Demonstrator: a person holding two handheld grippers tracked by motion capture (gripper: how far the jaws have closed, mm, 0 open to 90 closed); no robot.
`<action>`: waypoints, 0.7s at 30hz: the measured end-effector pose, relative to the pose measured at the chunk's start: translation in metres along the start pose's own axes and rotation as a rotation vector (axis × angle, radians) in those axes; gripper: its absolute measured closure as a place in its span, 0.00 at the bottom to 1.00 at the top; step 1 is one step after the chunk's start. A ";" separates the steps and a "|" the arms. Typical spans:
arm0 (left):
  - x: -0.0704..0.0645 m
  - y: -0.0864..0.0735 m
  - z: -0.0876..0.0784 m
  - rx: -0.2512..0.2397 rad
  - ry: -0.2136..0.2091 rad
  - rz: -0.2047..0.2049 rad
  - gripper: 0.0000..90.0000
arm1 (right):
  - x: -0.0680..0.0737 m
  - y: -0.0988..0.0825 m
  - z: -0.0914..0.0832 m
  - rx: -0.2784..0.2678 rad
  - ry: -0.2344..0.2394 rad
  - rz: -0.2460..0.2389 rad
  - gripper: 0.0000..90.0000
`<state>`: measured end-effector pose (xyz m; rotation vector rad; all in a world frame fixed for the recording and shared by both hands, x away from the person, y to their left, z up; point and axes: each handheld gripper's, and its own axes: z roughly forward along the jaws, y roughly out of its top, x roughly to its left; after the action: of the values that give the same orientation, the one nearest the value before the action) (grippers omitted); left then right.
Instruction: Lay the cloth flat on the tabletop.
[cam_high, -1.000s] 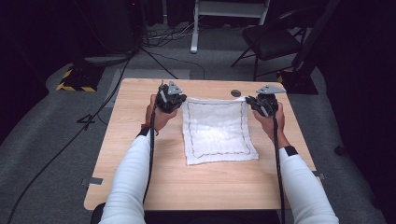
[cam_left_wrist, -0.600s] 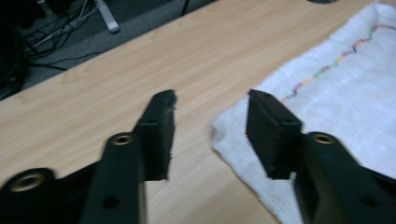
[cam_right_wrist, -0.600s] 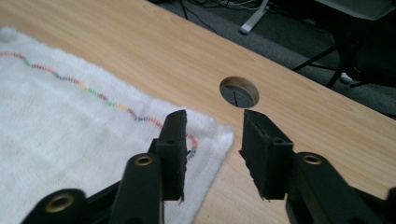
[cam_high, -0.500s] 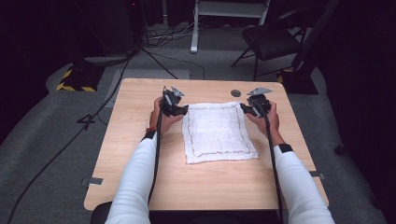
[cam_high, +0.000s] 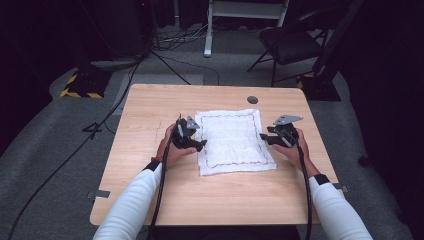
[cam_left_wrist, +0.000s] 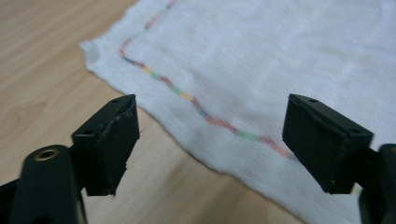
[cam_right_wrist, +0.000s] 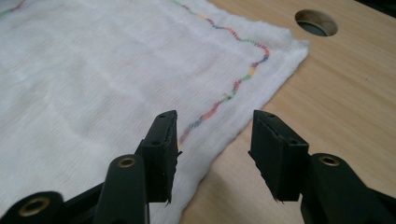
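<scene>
High view: a pale wooden worktop (cam_high: 150, 190) stands on grey carpet, with a dark chair (cam_high: 290, 42) and loose floor cables (cam_high: 75, 145) beyond and to the left of it. A white cloth (cam_high: 232, 142) with a wavy line of coloured stitching near its border lies flat on the middle of the worktop, a little toward the far edge and slightly skewed, its near corners closer to the person than the grippers are. A small round hole (cam_high: 252, 100) in the worktop sits just beyond the cloth's far right corner.

Two white-sleeved forearms come in from the bottom. The left gripper (cam_high: 192, 142) is held at the cloth's left edge, about midway along it, and the right gripper (cam_high: 267, 137) at the cloth's right edge, roughly opposite.

Left gripper view: the left gripper's fingers (cam_left_wrist: 109, 142) stand wide apart, having just been opening, with the cloth's edge and its stitched line seen between them, nothing clamped.

Right gripper view: the right gripper's fingers (cam_right_wrist: 163, 151) are apart as well, having just been opening, straddling the cloth's edge near its far corner, pressing on nothing.
</scene>
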<state>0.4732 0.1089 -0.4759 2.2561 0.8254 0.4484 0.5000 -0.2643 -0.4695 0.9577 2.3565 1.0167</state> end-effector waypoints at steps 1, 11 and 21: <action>-0.006 -0.003 -0.002 0.002 -0.018 0.011 0.21 | 0.002 -0.004 -0.003 0.001 0.011 -0.005 0.58; -0.046 -0.024 -0.014 0.041 -0.165 0.052 0.22 | 0.027 -0.042 -0.035 0.048 0.137 -0.083 0.57; -0.061 -0.032 -0.018 0.070 -0.232 0.079 0.26 | 0.030 -0.063 -0.052 0.054 0.220 -0.096 0.51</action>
<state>0.4048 0.0950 -0.4907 2.3572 0.6433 0.1900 0.4217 -0.2988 -0.4855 0.7776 2.5943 1.0743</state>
